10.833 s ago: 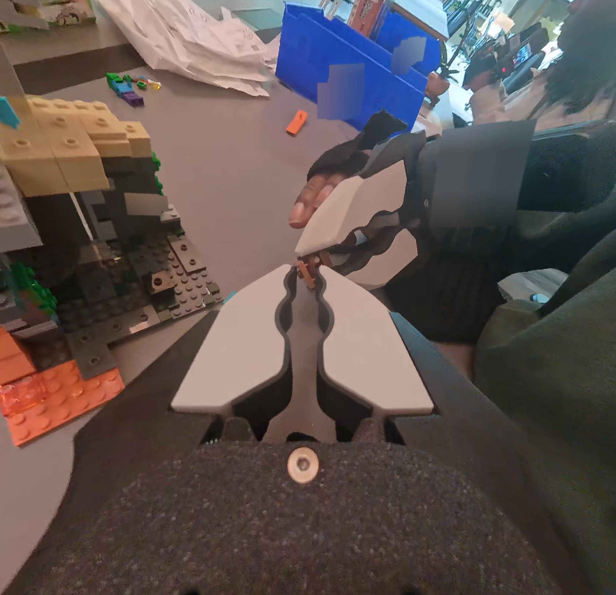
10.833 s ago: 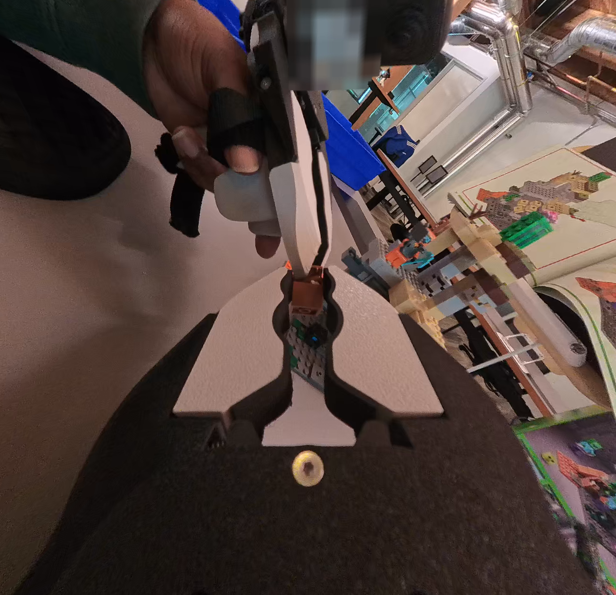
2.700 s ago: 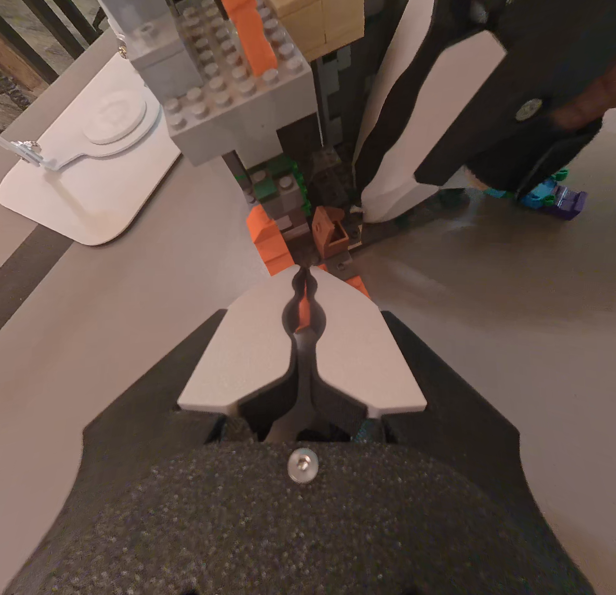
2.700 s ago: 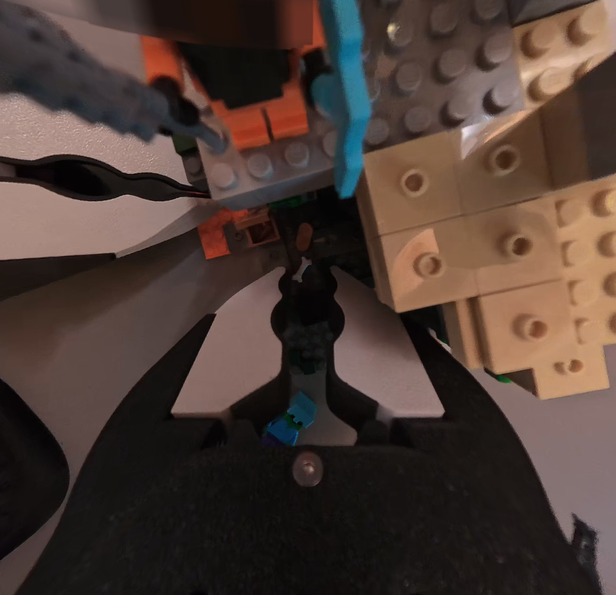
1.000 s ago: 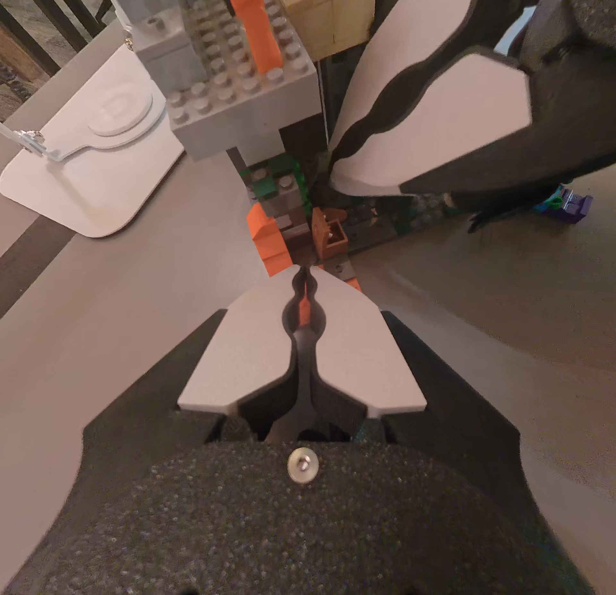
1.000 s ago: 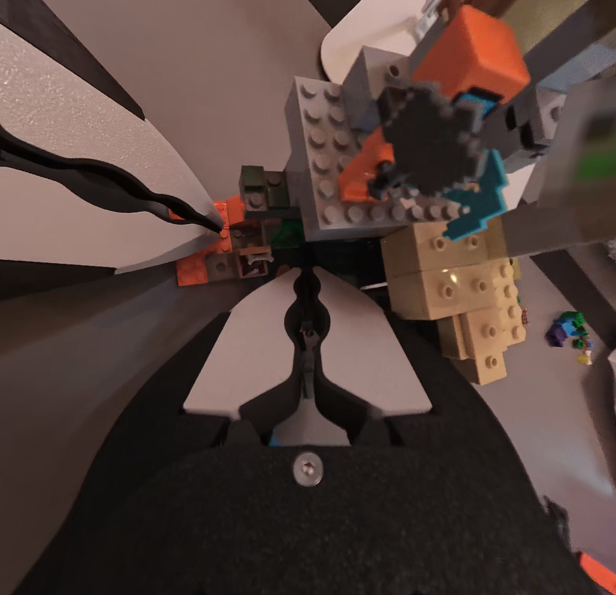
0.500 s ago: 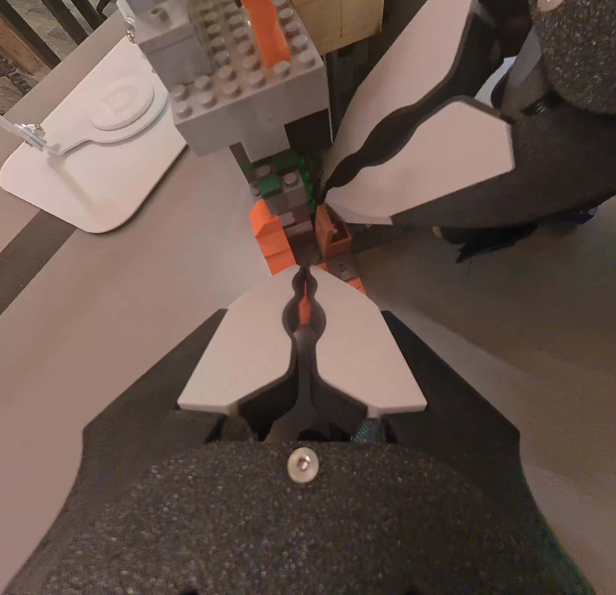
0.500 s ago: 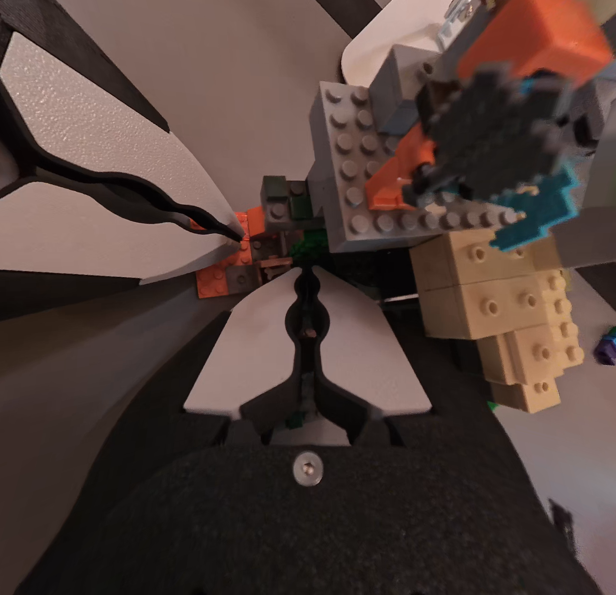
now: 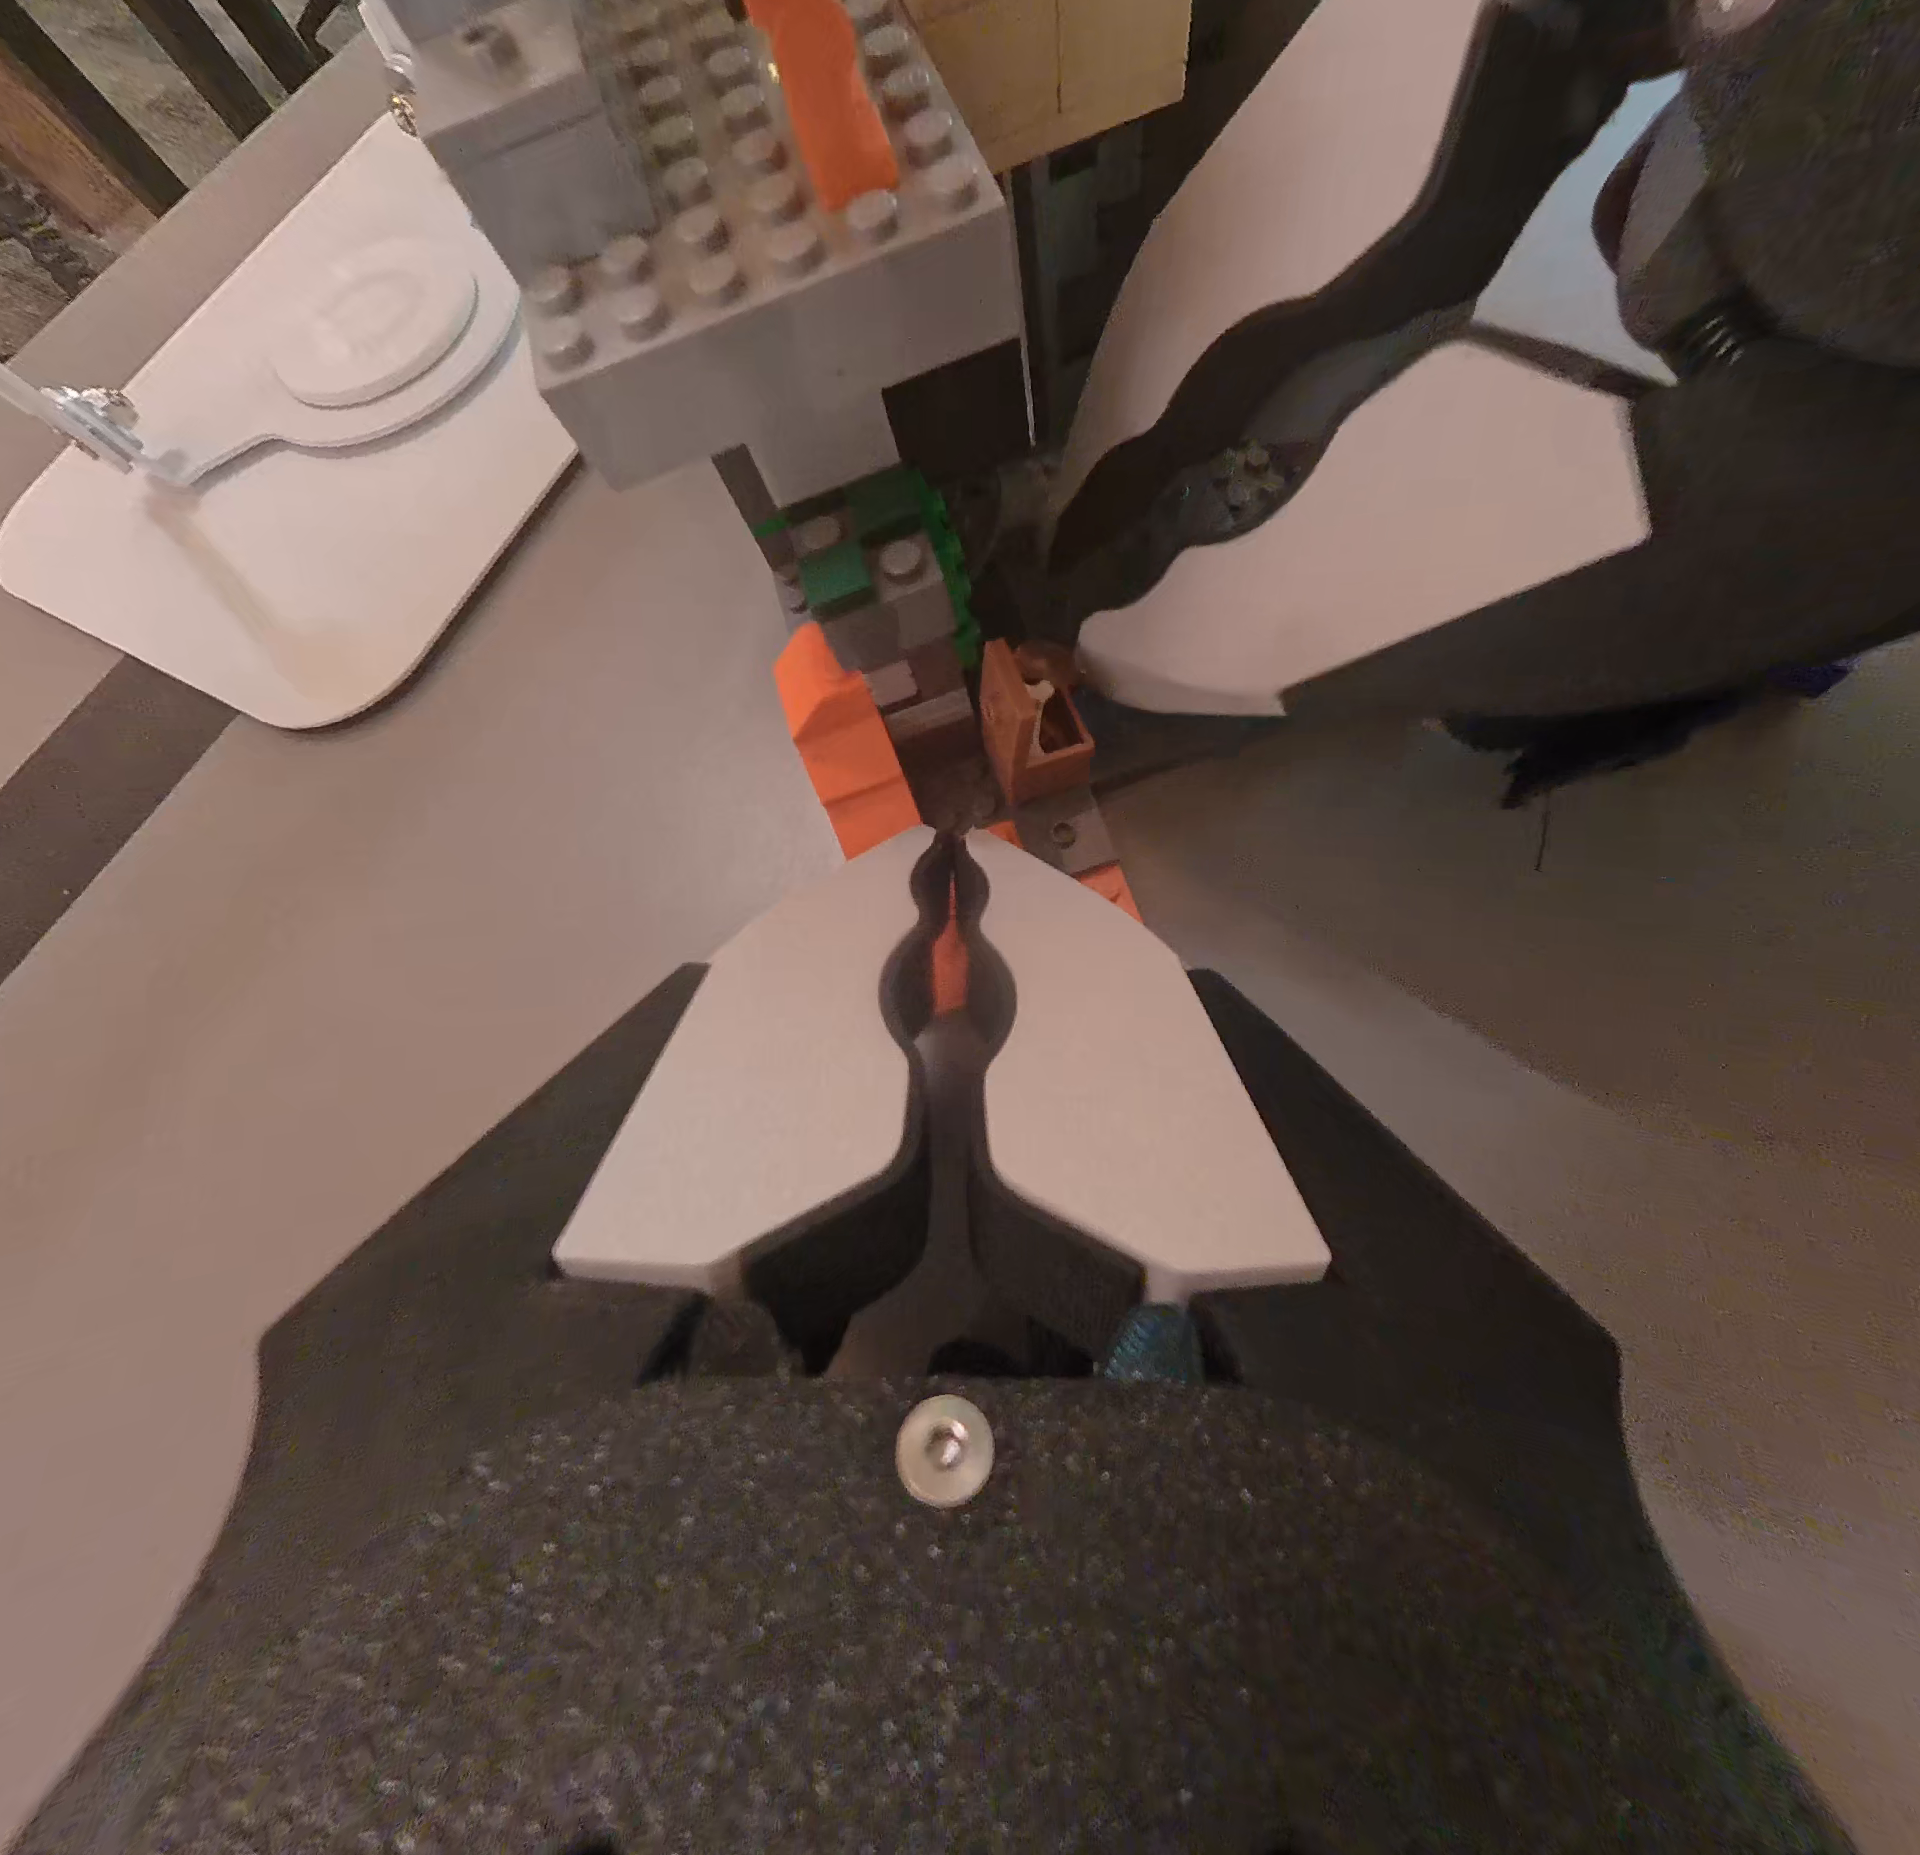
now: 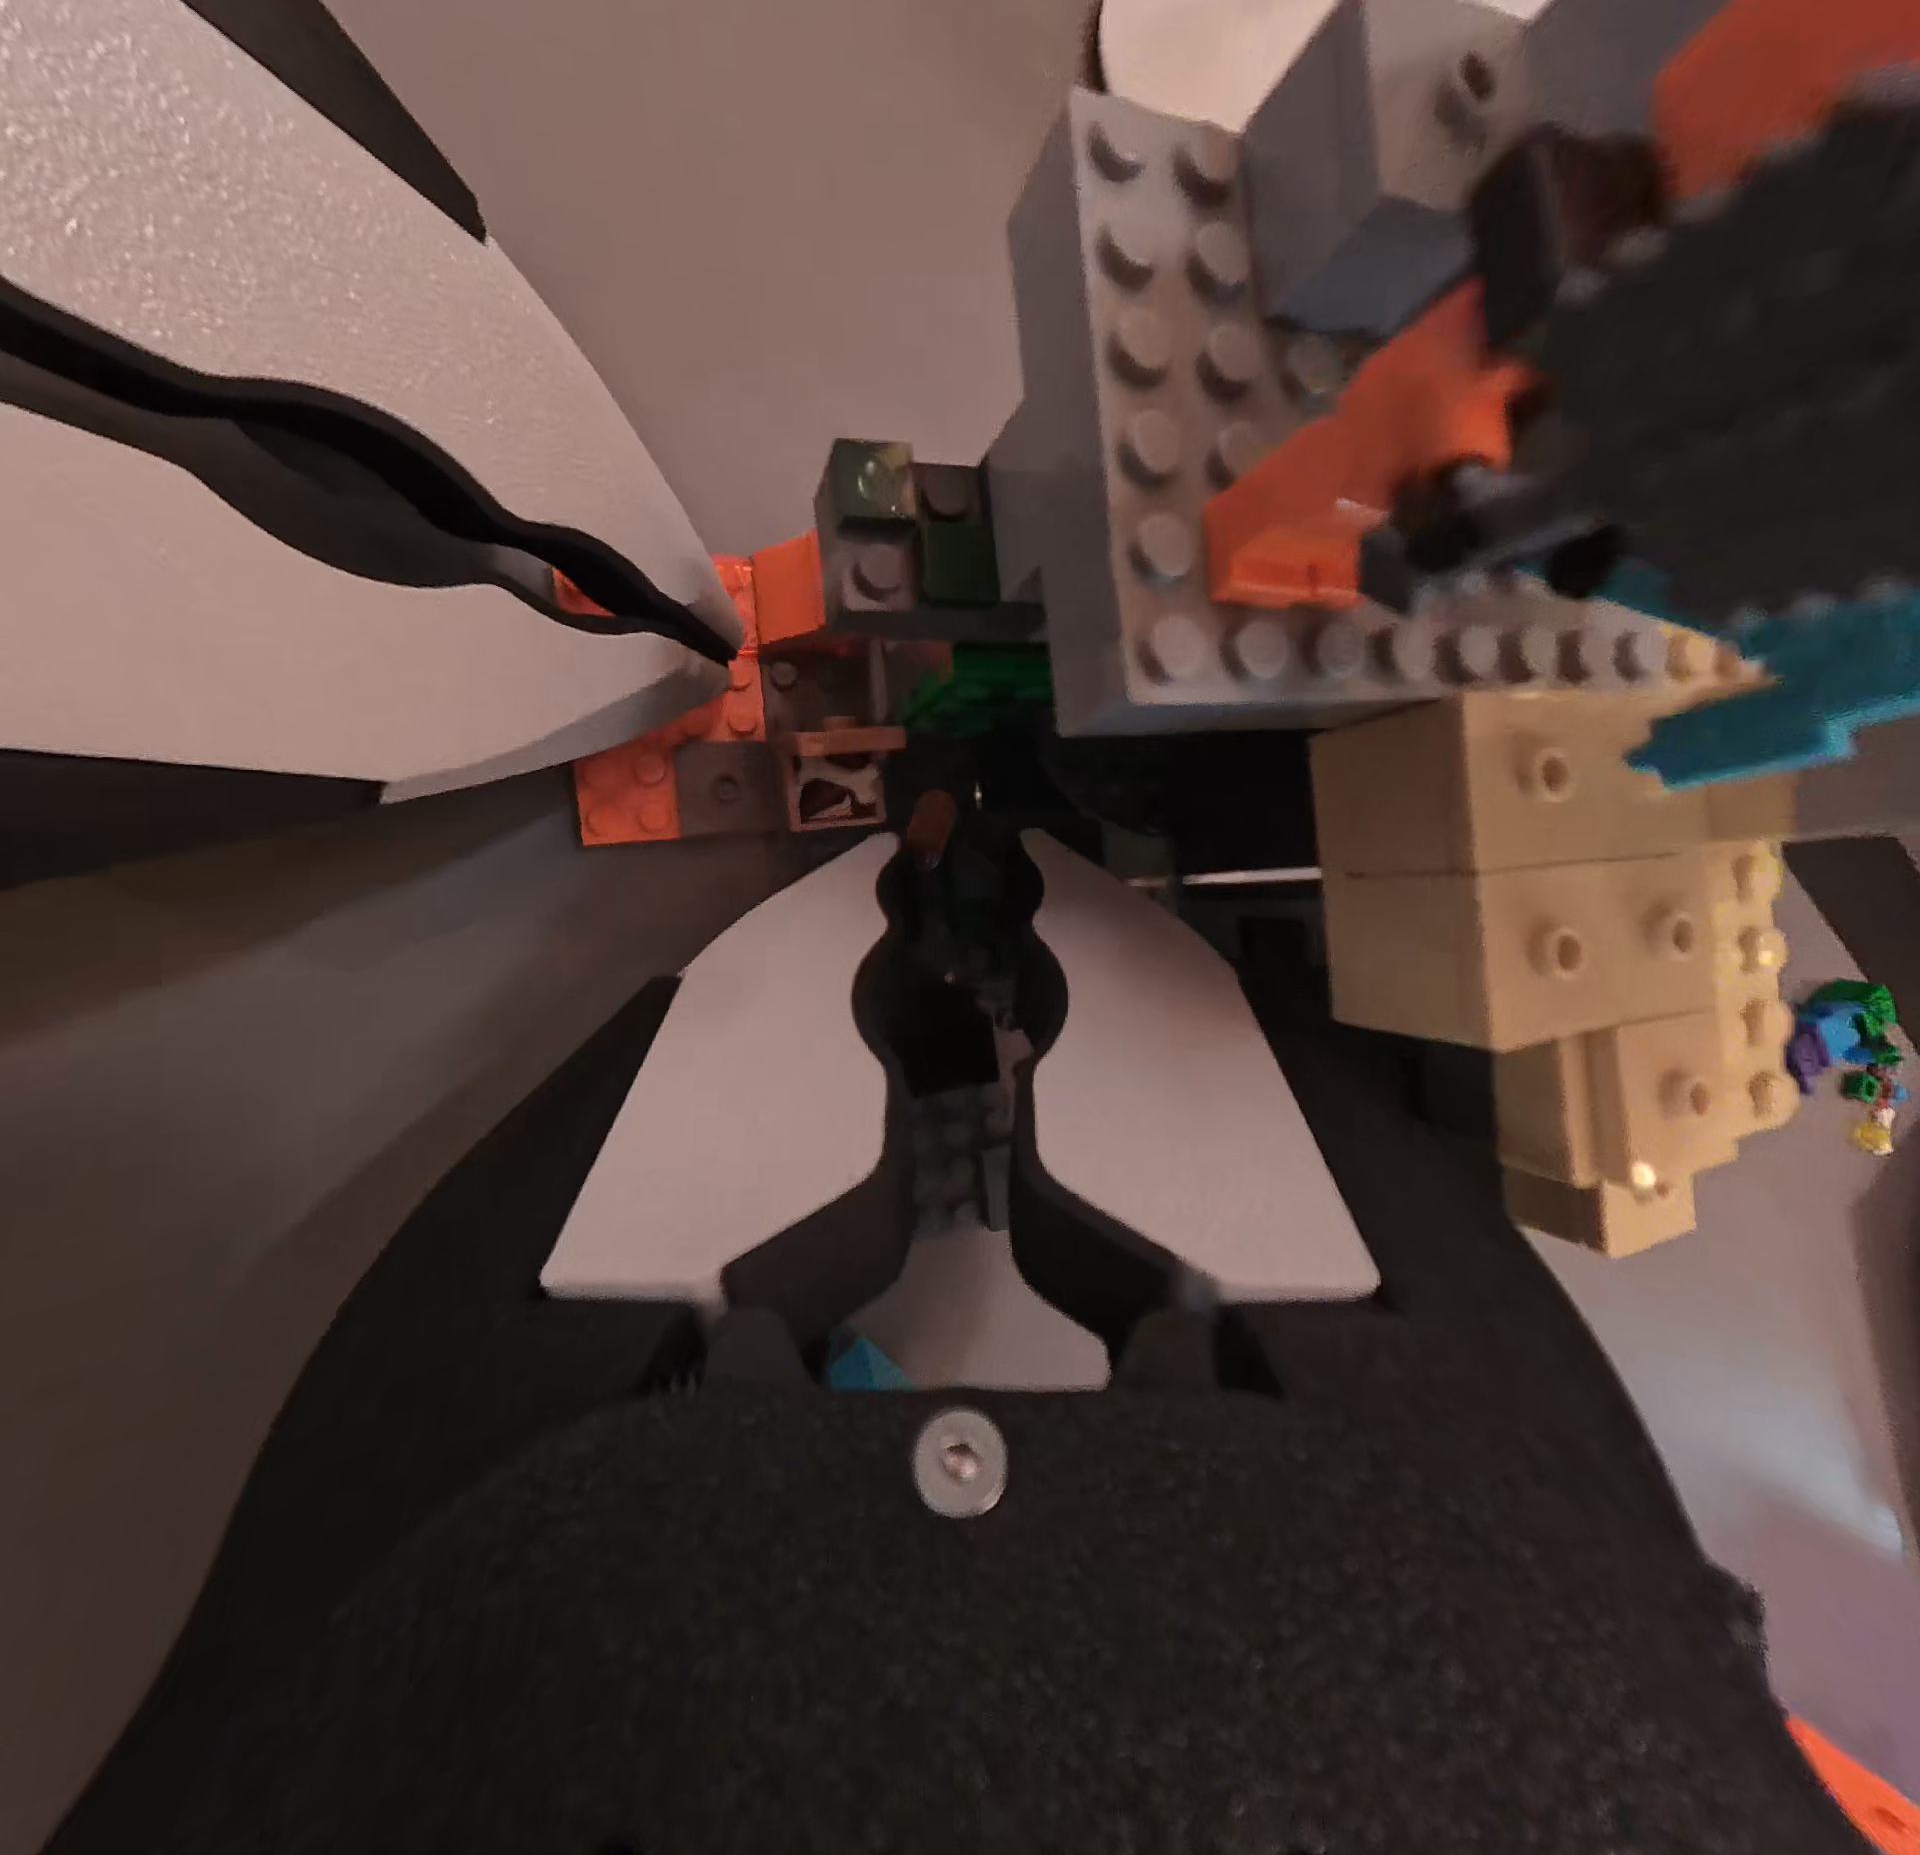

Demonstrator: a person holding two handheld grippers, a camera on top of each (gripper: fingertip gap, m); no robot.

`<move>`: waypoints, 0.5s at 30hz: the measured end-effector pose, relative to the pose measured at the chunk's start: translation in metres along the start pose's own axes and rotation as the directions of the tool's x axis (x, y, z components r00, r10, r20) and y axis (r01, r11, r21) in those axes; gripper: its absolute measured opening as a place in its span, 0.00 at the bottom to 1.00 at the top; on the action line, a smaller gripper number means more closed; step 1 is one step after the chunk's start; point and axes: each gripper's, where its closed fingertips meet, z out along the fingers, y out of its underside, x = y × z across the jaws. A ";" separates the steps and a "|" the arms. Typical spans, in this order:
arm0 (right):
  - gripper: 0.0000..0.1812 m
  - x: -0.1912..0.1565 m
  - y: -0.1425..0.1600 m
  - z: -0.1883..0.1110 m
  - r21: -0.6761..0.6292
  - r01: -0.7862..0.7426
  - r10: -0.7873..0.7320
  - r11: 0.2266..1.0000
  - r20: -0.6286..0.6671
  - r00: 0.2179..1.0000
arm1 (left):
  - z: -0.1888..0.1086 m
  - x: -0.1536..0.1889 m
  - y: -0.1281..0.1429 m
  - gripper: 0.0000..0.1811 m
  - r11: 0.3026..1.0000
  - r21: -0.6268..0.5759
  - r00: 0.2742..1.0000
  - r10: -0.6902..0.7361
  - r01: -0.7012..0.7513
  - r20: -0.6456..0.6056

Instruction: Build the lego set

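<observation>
Beside lego build (image 9: 769, 278), white stand (image 9: 270, 517), loose pieces (image 10: 1860, 1062), grey table (image 9: 416, 870)

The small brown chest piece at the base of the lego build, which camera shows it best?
The left wrist view: the brown chest piece sits sharp and unobstructed, lid open, beside the orange bricks. The right wrist view shows it only from above, smaller and dim.

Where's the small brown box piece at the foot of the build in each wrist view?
Left wrist view: brown box piece, just above centre, right of the orange base bricks, under the right hand-held gripper.
Right wrist view: same piece, left of centre, just above this gripper's fingertips.
Shared landmark: grey studded block, overhanging it.
</observation>
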 end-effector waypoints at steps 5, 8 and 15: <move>0.10 0.001 0.001 0.005 -0.027 0.028 -0.029 0.999 -0.018 0.999 | 0.000 0.000 0.000 0.00 1.000 0.001 1.000 0.001 -0.001 -0.002; 0.09 0.000 -0.001 0.007 -0.028 0.011 -0.011 1.000 0.001 1.000 | 0.000 0.000 -0.001 0.00 1.000 0.002 1.000 0.003 -0.003 -0.003; 0.02 -0.003 -0.004 0.012 -0.019 -0.043 0.044 0.999 0.069 0.997 | 0.000 0.000 -0.001 0.00 1.000 0.003 1.000 0.000 0.000 -0.007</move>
